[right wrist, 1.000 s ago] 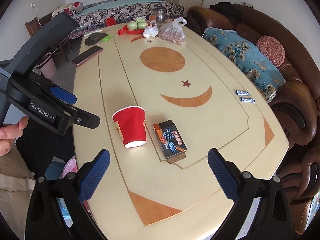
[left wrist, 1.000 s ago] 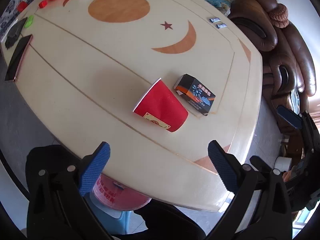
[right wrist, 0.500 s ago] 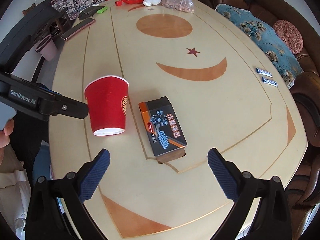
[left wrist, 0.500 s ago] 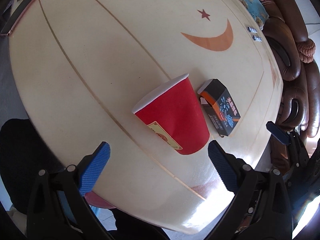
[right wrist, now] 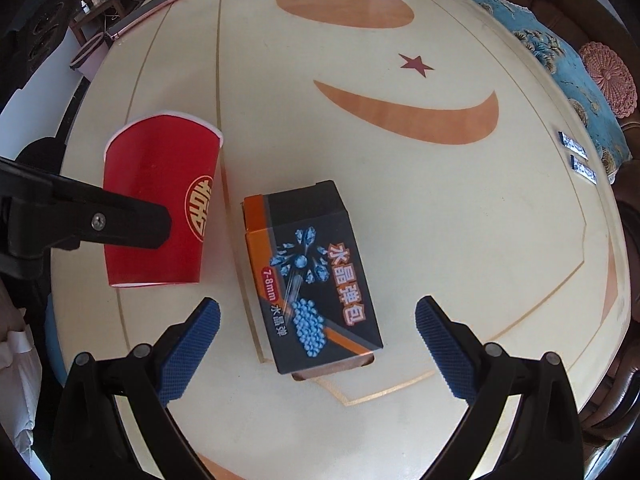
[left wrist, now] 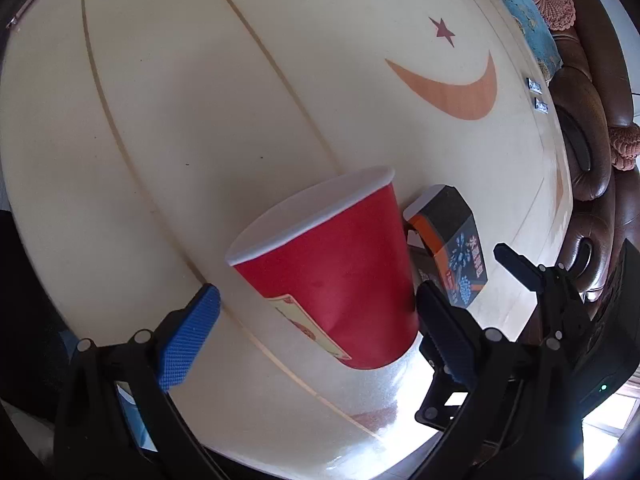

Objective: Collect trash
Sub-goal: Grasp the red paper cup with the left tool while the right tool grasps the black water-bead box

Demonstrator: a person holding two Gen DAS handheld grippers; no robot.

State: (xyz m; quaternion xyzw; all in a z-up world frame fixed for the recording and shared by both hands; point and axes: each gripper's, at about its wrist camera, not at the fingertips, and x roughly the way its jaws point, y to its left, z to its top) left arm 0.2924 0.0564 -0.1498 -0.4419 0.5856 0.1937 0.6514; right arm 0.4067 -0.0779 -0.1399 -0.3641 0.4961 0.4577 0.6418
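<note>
**Cup between the left tongs, box ahead of the right tongs**

Left wrist view: the left tongs [left wrist: 318, 312] stand spread wide, released. The red cup [left wrist: 336, 276] stands upside down on the worktop [left wrist: 200, 120], white rim up at 12 o'clock, and fills the gap between the two blue pads. The pad at 9 o'clock stands clear of the cup wall; the pad at 3 o'clock lies just beside the wall, and contact cannot be told. At 2 o'clock from the cup, just beyond it, lies the box [left wrist: 456, 248], dark with an orange edge. The right tongs show at 3 o'clock near the worktop edge.

Right wrist view: one arm of the left tongs [right wrist: 120, 224] reaches in from 9 o'clock across the front of the cup [right wrist: 160, 184]. The right tongs [right wrist: 318, 320] are also released, both pads apart and touching nothing. The box [right wrist: 316, 276] lies flat on the worktop [right wrist: 440, 220], lengthwise toward 12 o'clock, its near end between the pads, clear of both. The cup stands at 10 o'clock from the box, near but apart. Two small packets [right wrist: 578, 158] lie at 2 o'clock by the far edge, beside a sofa [right wrist: 560, 8].
</note>
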